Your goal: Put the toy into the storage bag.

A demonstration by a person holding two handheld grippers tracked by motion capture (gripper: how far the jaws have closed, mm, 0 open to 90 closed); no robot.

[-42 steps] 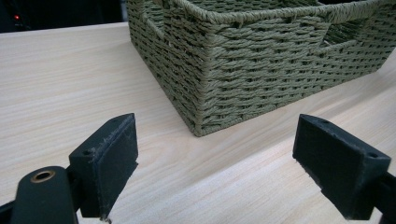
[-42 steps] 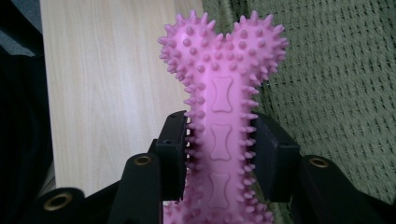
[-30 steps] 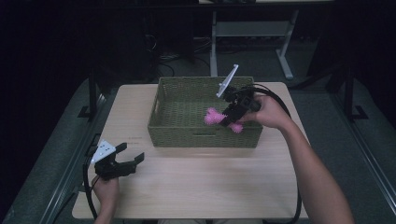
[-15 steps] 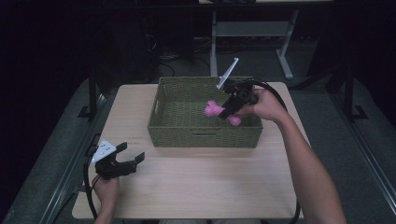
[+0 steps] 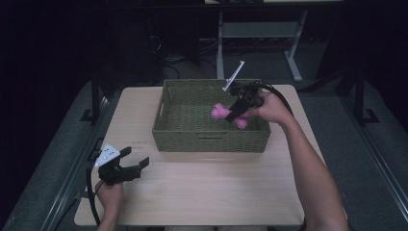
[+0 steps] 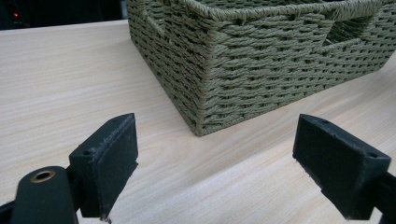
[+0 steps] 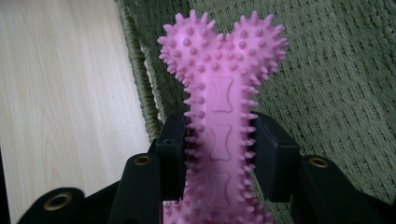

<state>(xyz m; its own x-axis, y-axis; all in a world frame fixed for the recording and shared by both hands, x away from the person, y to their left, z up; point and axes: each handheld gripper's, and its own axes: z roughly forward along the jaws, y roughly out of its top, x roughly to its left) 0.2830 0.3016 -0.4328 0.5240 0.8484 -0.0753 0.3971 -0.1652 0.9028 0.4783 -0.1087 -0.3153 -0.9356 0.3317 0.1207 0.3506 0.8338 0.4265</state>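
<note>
Right gripper [image 5: 231, 115] is clamped on the pink bone [image 7: 219, 135], over the basket [image 5: 211, 139] interior. Biggest risk: you clip the rim lowering. Lesser: spikes snag the pads on release. Left gripper [image 5: 134, 163] idles open.

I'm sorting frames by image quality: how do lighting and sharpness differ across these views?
High view: lit table, surroundings nearly black, detail soft. Left gripper view: basket weave crisp, evenly lit. Right gripper view: pink spiky bone toy sharp and bright, no glare.
</note>
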